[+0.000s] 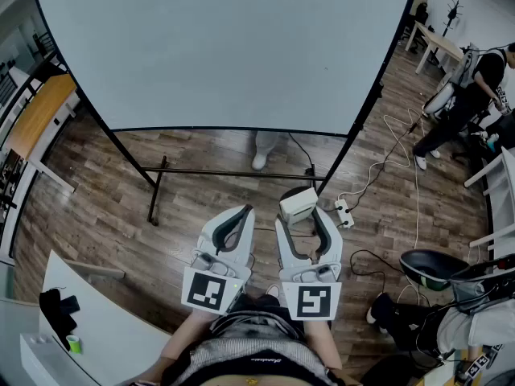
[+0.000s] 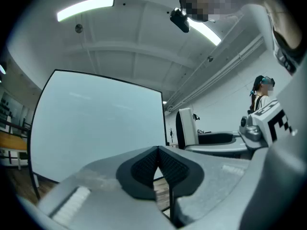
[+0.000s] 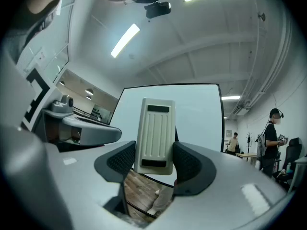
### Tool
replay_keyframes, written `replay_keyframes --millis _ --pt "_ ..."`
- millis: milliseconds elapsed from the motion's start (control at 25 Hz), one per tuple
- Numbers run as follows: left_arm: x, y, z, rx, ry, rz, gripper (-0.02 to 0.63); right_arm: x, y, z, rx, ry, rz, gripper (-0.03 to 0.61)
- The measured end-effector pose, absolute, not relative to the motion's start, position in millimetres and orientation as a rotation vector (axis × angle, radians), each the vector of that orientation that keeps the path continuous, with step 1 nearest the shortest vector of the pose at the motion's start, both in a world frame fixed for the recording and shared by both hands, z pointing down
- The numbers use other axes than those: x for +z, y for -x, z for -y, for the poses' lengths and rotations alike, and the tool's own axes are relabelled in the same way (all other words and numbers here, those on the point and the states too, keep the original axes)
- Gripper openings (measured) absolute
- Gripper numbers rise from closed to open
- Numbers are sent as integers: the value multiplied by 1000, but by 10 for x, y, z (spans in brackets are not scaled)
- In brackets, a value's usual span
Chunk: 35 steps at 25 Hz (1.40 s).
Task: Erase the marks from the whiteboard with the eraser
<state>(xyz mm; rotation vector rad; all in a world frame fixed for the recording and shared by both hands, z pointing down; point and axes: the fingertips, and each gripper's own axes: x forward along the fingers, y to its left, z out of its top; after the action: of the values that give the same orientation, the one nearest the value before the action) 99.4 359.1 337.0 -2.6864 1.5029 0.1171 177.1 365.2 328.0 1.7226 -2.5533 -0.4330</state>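
Right claw (image 3: 153, 163) is clamped on the eraser (image 3: 154, 138) by its long side edges, held low, well short of the whiteboard (image 1: 225, 47). Left claw (image 2: 157, 163) is closed and empty. Eraser looks light, rigid ribbed plastic, so the side grip should suit flat wiping. No marks are visible on the whiteboard.

Wood floor (image 1: 96, 207) — white power strip (image 1: 344, 213) with cable (image 1: 378, 166) lying on it; person (image 1: 465, 103) in black standing far right

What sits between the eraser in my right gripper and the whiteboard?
Head view: from eraser to board, wood floor, the stand's black crossbar, a cable, someone's shoe.
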Motion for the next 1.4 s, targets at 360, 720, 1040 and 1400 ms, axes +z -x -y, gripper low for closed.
replay_keyframes --millis 360,720,1040,1400 --pt "3338 -1068 -3718 177 2702 -1513 5 3269 -1879 -3770 -386 -1728 2606 252" --pt "3382 -1191 -3681 182 2690 -1522 5 3286 -2135 -3697 -389 -1716 2590 252" --pt "3441 -1348 -3577 161 2686 -1605 3 3378 -2250 -3472 -411 -1620 2609 252" --pt "3434 -769 -2630 164 2570 -1688 5 3338 -2161 -2567 -459 -1626 2567 252"
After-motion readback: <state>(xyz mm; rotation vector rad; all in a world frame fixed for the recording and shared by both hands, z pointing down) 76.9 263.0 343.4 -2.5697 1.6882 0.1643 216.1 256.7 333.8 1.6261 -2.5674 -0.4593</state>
